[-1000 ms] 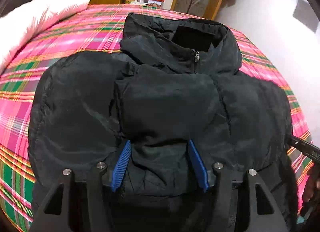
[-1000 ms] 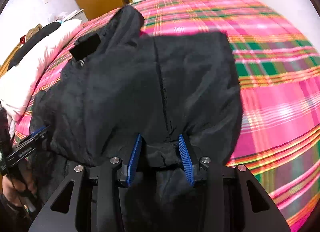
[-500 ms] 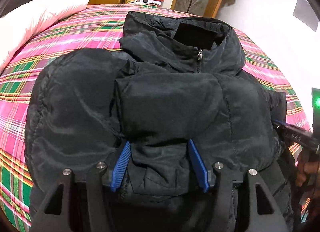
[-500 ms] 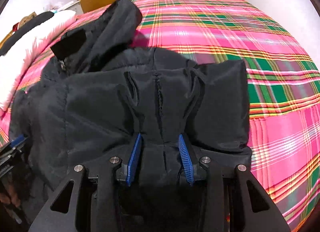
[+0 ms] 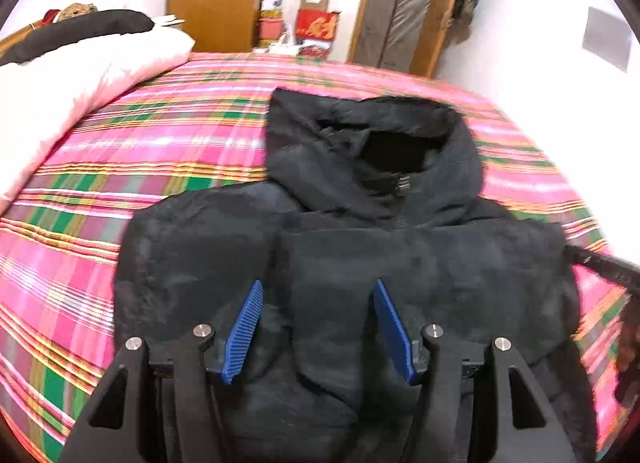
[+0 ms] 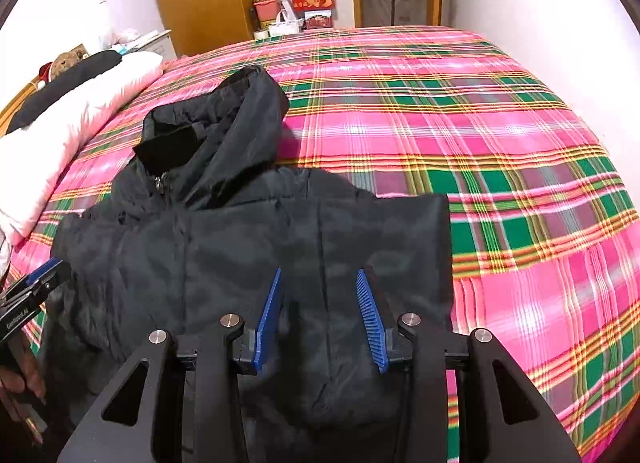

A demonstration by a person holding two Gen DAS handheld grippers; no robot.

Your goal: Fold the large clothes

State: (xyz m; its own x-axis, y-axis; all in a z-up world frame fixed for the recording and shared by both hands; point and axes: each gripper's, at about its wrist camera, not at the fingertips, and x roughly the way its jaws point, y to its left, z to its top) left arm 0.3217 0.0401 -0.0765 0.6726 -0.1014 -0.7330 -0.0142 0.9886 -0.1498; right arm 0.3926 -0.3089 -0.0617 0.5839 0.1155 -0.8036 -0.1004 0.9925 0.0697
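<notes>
On plaid bed, folded black jacket.

Left gripper: black angular frame with triangular cutouts, four silver round-head screws, ribbed blue finger pads. Right gripper: identical build. White "GenRobot.AI" lettering on the left gripper's side in the right wrist view; bare skin below it.

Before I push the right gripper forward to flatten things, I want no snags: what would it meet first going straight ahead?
Likely the black hooded jacket itself: the right gripper has its fingers apart over the folded body. Beyond its edge lies only plaid bedspread.
</notes>
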